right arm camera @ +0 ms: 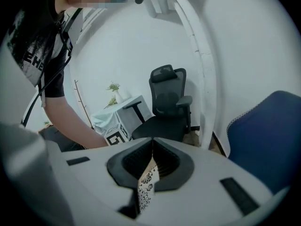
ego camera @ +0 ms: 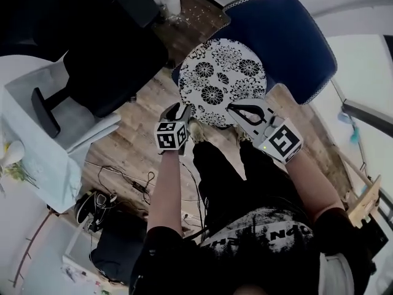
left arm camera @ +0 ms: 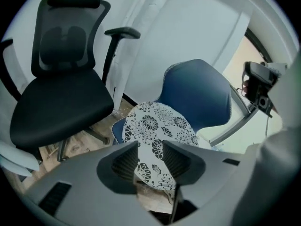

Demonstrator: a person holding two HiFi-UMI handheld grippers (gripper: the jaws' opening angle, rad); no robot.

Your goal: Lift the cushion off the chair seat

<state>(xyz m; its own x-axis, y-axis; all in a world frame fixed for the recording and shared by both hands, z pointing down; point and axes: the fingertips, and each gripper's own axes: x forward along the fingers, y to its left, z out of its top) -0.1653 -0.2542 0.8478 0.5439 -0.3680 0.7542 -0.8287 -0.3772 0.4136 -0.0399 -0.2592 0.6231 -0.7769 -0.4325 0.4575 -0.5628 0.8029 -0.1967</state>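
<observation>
A round white cushion (ego camera: 222, 82) with black flower print lies over the seat of a blue chair (ego camera: 288, 42). My right gripper (ego camera: 236, 108) is at the cushion's near edge and shut on it. In the right gripper view a strip of the printed fabric (right arm camera: 148, 182) is pinched between the pads. My left gripper (ego camera: 181, 110) is at the cushion's near left edge. In the left gripper view its jaws (left arm camera: 150, 157) stand open, and the cushion (left arm camera: 157, 124) shows through the gap with neither pad pressing on it.
A black office chair (ego camera: 104, 54) stands just left of the blue chair. A table with a pale cloth (ego camera: 37, 146) is further left. Cables (ego camera: 123, 177) lie on the wooden floor. A stand with a device (left arm camera: 258, 86) is right of the blue chair.
</observation>
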